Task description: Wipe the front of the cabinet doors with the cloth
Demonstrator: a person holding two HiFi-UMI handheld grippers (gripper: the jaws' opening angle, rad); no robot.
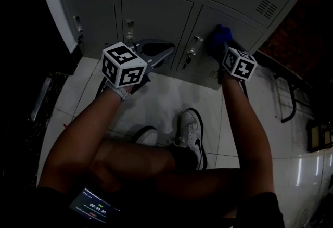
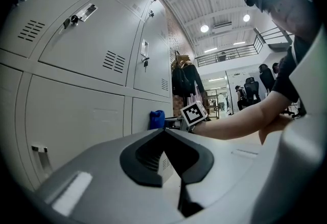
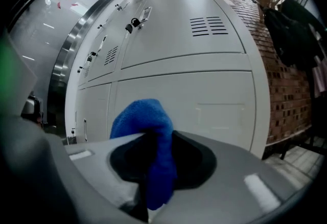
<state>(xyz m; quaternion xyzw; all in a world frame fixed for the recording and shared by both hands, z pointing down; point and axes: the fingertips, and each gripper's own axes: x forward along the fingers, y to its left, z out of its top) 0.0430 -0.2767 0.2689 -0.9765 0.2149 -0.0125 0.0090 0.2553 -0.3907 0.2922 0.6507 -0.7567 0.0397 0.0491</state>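
jaws on my right gripper are pinched tight on the blue cloth. the cloth bunches up past the tips and faces the cabinet doors. jaws on my left gripper are together with nothing between them.

from the head view the cloth sits at the bottom-row door on the cabinet's right side, just right of that door's latch. it looks right up against the panel, but i cannot tell if it is actually touching.

to wipe well, i think i should press the bunched end flat onto the door, so cloth meets the metal and not my jaw tips. then i would sweep in long overlapping passes across the panel and go gently around the latch and the vent slots. my grip looks deep enough that the cloth shouldn't pull out.

i am low in front of the cabinet, with both forearms stretched toward its bottom row. the right one reaches further in, to the right-hand door. the left one hangs idle before the middle door, just short of it.
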